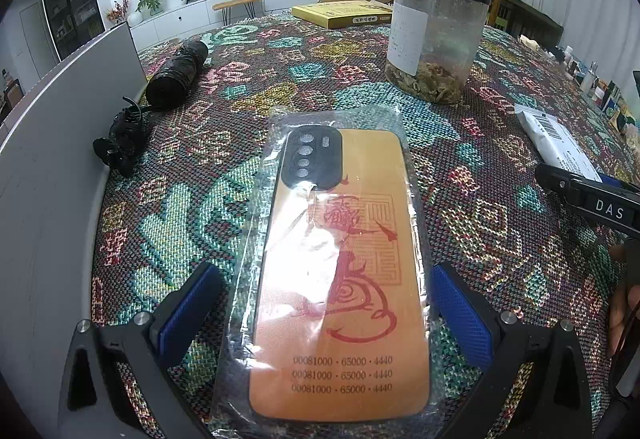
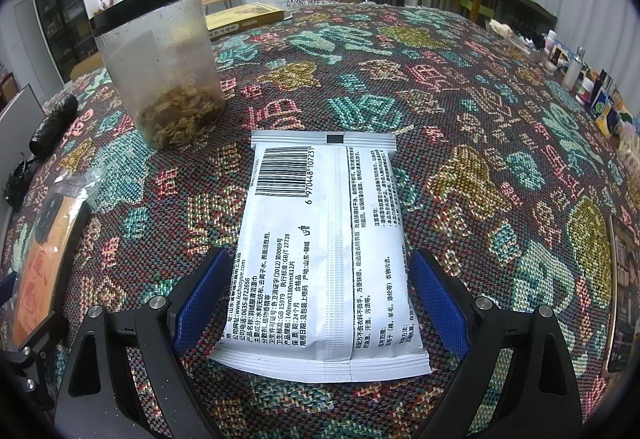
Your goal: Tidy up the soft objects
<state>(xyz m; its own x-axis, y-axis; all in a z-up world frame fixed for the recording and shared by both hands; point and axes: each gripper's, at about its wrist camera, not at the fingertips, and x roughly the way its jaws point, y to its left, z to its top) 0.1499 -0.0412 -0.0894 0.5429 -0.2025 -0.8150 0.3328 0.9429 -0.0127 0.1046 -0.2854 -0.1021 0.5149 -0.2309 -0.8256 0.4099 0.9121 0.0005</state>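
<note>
An orange phone case in a clear plastic bag (image 1: 328, 271) lies flat on the woven tablecloth. My left gripper (image 1: 324, 303) is open, its blue pads on either side of the bag, not pressing it. A white wet-wipe packet (image 2: 320, 251) with a barcode lies flat in the right wrist view. My right gripper (image 2: 320, 299) is open around its near half, pads just beside its edges. The packet also shows in the left wrist view (image 1: 556, 139), and the phone case in the right wrist view (image 2: 44, 239).
A clear jar with a black lid (image 1: 436, 35) holding dried bits stands behind both items. A black roll (image 1: 176, 75) and a black hair clip (image 1: 120, 143) lie at the left near a grey panel (image 1: 48, 159). A yellow box (image 1: 340, 13) sits at the far edge. Small bottles and boxes (image 2: 592, 87) crowd the right edge.
</note>
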